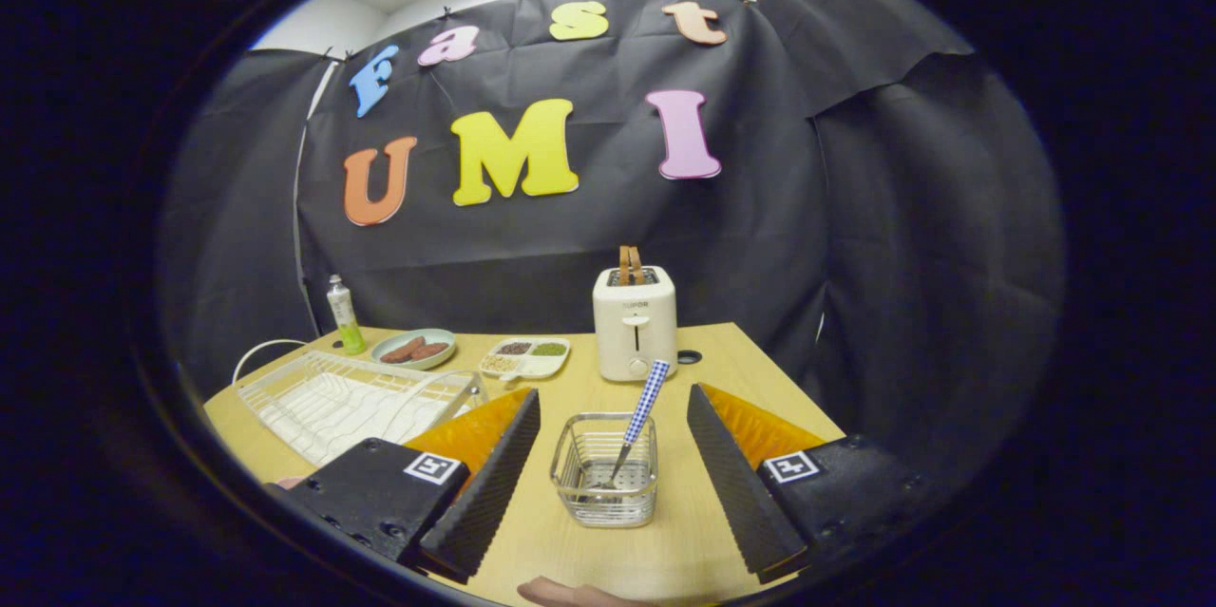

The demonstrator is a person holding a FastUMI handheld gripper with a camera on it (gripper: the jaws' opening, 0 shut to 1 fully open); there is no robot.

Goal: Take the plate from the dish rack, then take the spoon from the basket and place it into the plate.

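Gripper view: the gripper [608,474] gapes wide around the basket [606,482]; the spoon [635,422] looks light and slippery, best pinched at its checked handle.

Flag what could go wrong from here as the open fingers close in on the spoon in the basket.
The spoon leans against the rim of the small basket, so a closing gripper may knock the light basket over or drag it. The checked handle is thin, and the wide-open fingers could pinch off-centre and let it slip. The handle tip also sits close to the toaster, which a hasty lift could bump.
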